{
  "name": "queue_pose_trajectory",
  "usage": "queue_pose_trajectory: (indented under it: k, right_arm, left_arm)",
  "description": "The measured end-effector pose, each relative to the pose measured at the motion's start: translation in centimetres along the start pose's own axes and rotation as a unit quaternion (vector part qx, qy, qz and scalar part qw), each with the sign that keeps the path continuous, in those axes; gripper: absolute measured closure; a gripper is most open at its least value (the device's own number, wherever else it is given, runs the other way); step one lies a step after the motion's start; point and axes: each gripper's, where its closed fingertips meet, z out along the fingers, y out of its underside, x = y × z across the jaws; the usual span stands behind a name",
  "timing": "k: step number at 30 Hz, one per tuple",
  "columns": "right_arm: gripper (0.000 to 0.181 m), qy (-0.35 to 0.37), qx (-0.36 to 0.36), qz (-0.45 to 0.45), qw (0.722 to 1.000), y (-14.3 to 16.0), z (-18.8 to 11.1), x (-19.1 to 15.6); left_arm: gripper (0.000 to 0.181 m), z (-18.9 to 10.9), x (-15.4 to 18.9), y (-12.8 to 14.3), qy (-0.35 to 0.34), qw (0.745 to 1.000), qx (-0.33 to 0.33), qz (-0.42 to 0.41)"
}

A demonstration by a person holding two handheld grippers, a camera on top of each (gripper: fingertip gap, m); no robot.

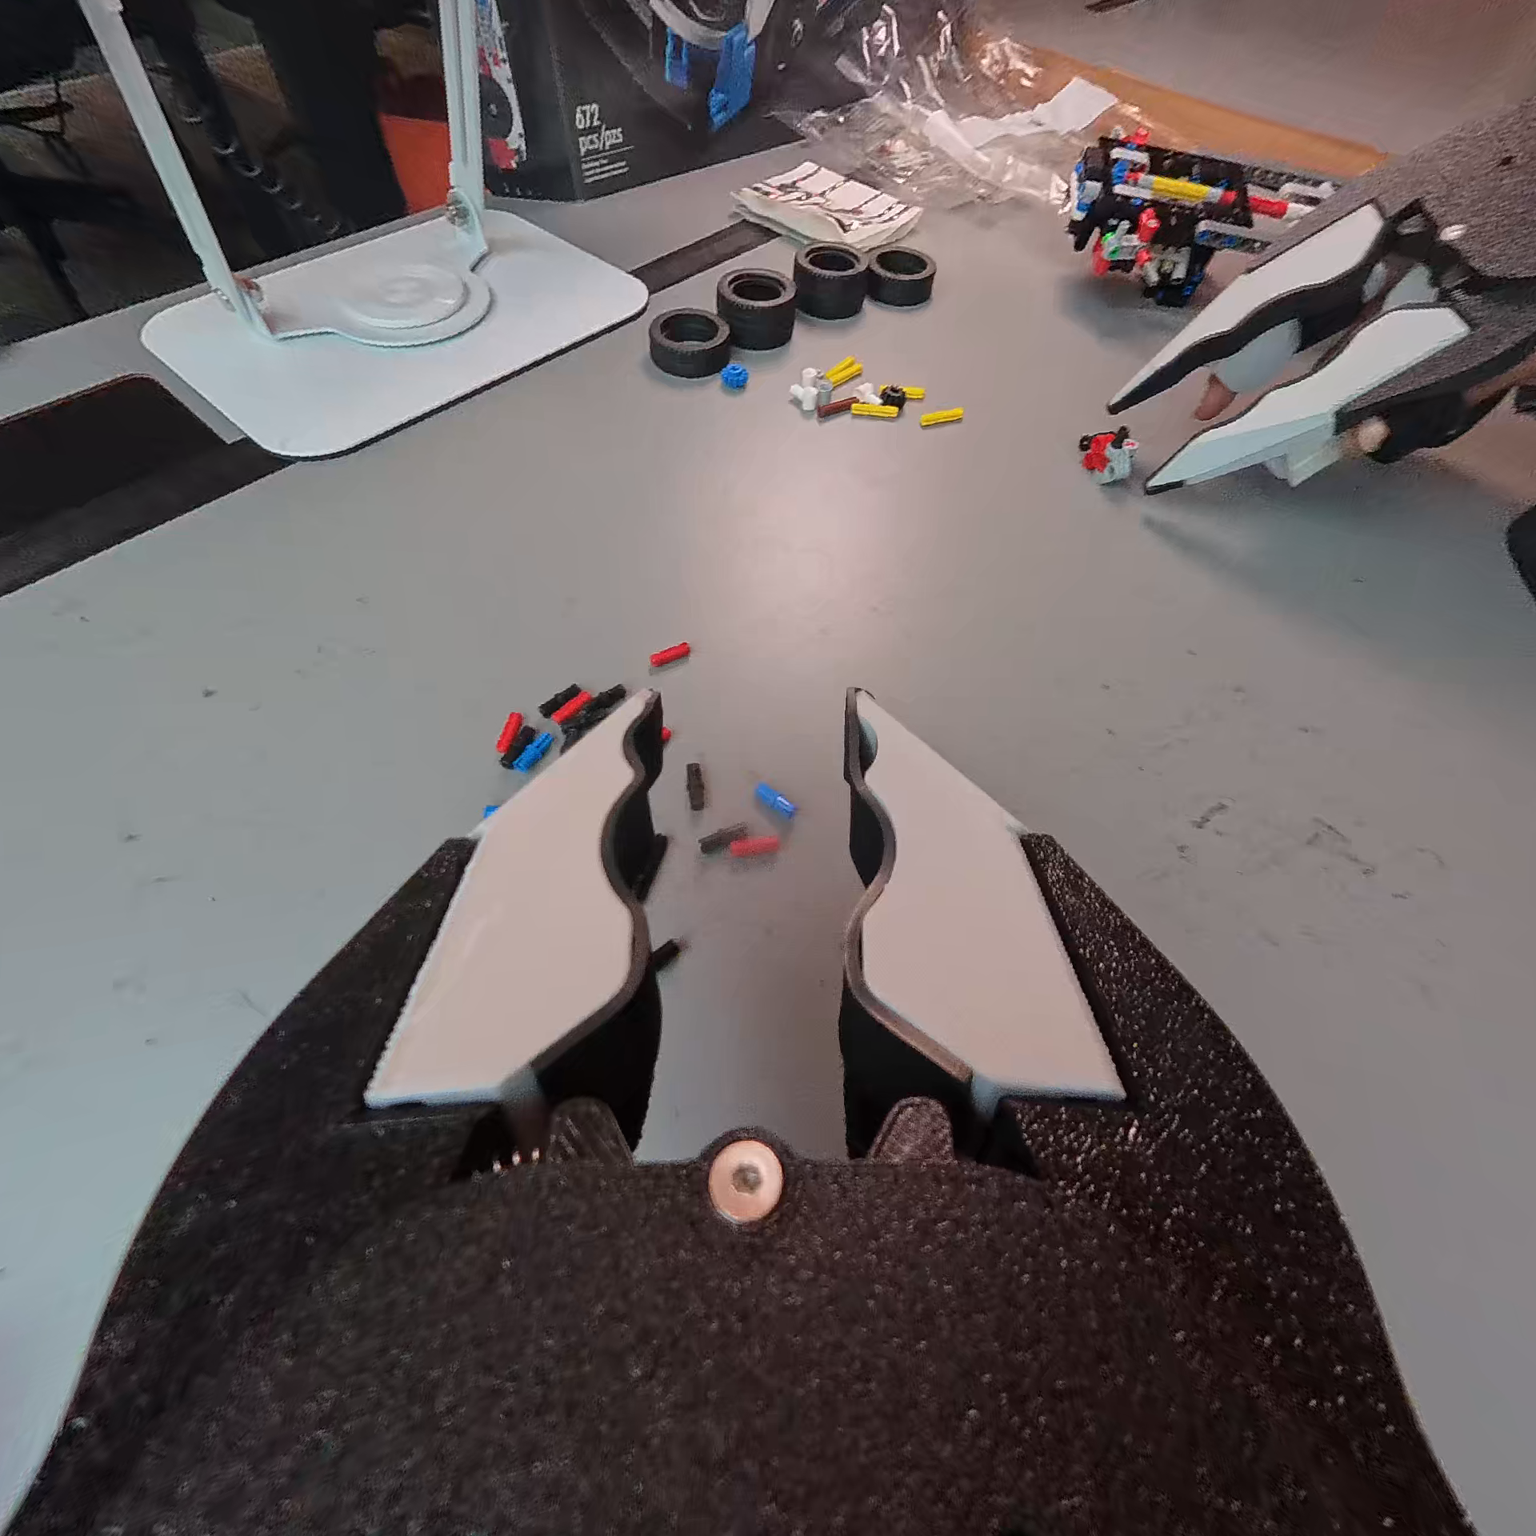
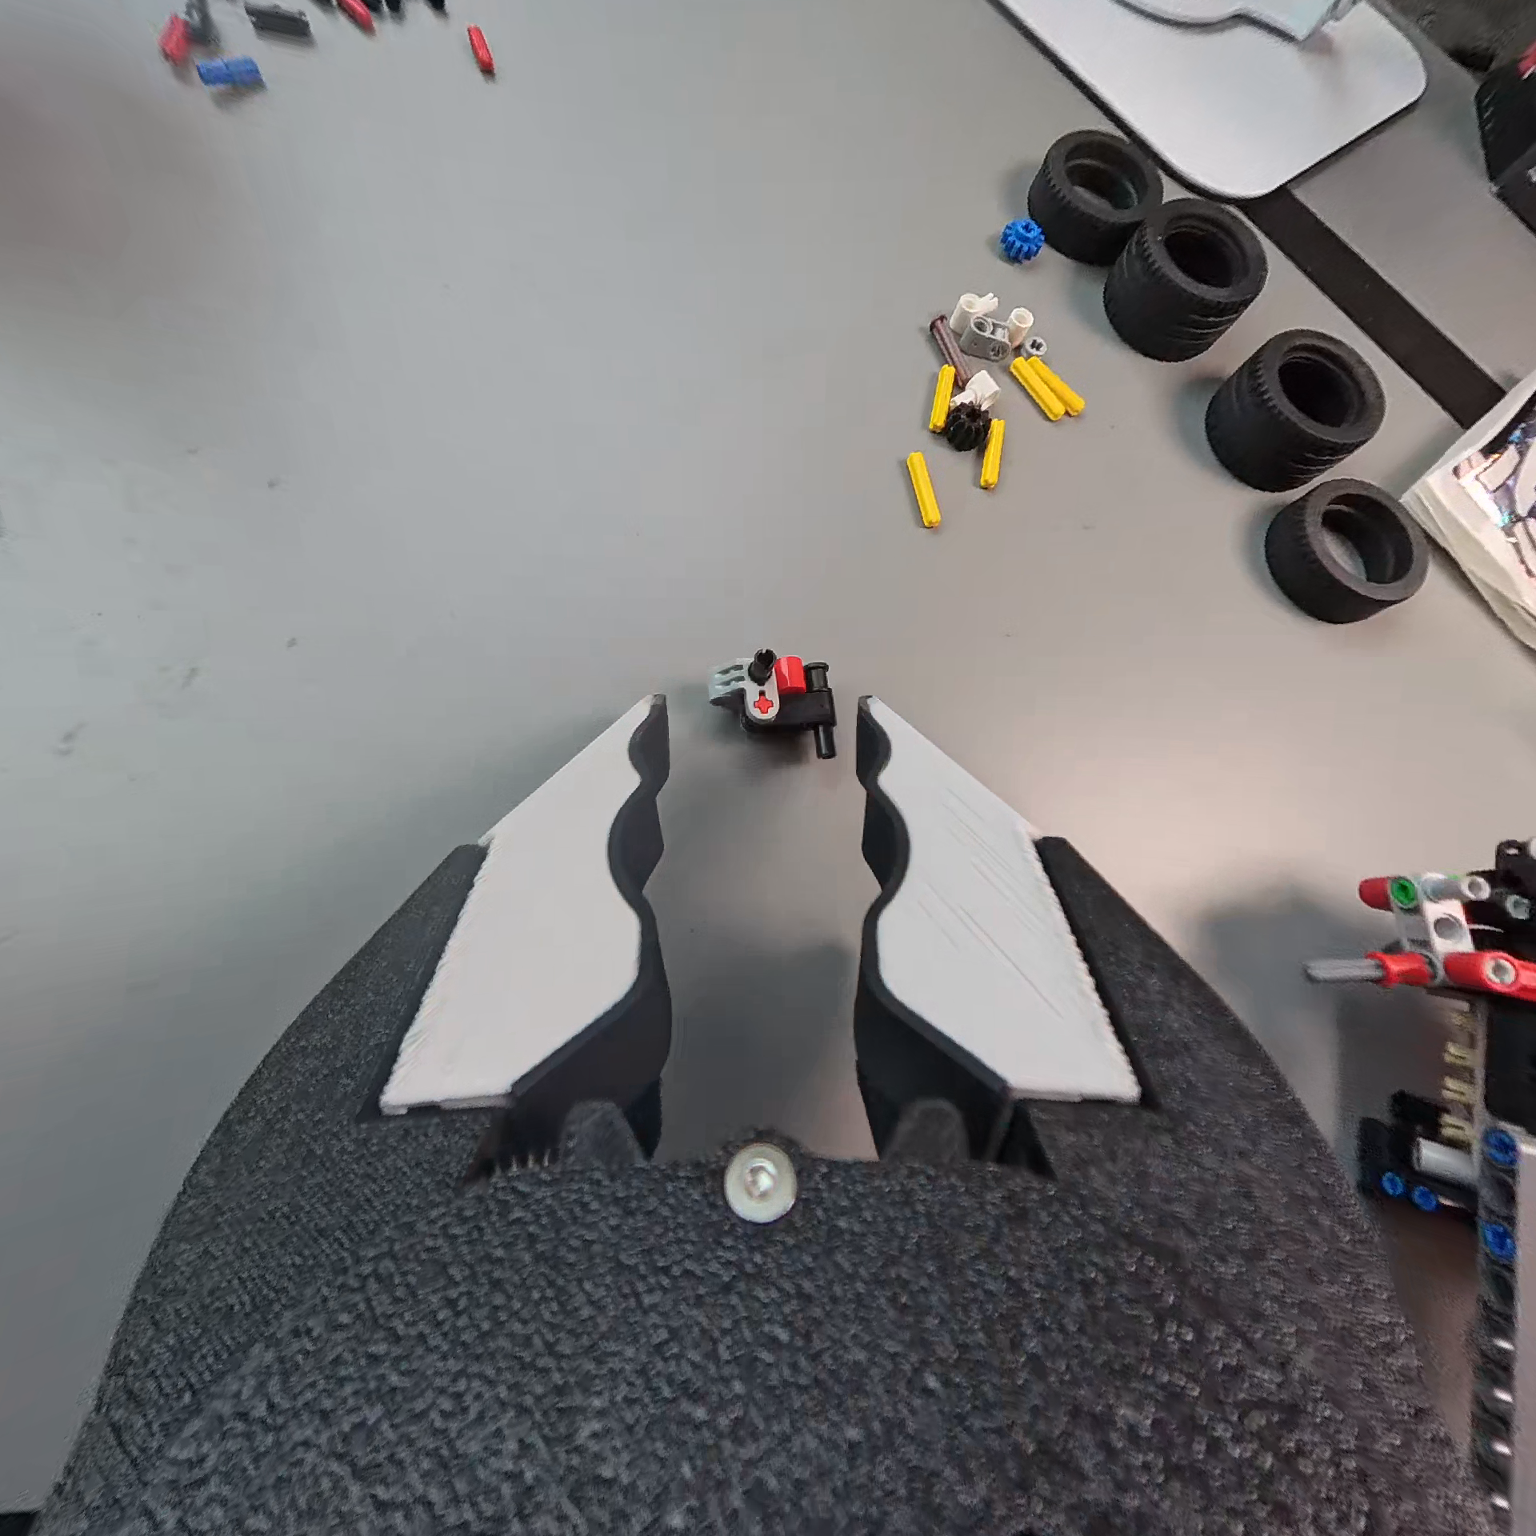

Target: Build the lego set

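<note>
My left gripper is open and empty, low over scattered red, blue and black pins on the grey table; more pins lie by its left finger. My right gripper is open and empty; a small red, grey and black sub-assembly lies on the table just past its fingertips, untouched. This sub-assembly and the right gripper also show in the left wrist view at the far right. The partly built black model stands behind; part of it shows at the right edge.
Several black tyres stand in a row with a blue gear and yellow axles beside them. A white lamp base, the set's box, sticker sheets and plastic bags lie at the back.
</note>
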Motion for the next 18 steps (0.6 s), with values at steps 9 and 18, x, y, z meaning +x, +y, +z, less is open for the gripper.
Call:
queue_pose_trajectory:
  k: [9, 18]
  right_arm:
    - [0.142, -0.010, -0.033, -0.006, 0.999, 0.1, 1.2, -0.2]
    - [0.151, -0.041, 0.125, -0.174, 0.976, -6.0, 0.3, -7.5]
  left_arm:
    - [0.139, -0.1, 1.3, 1.6, -0.001, 0.999, -0.018, 0.050]
    - [0.145, 0.4, 7.7, -0.1, 0.167, 0.983, 0.020, -0.074]
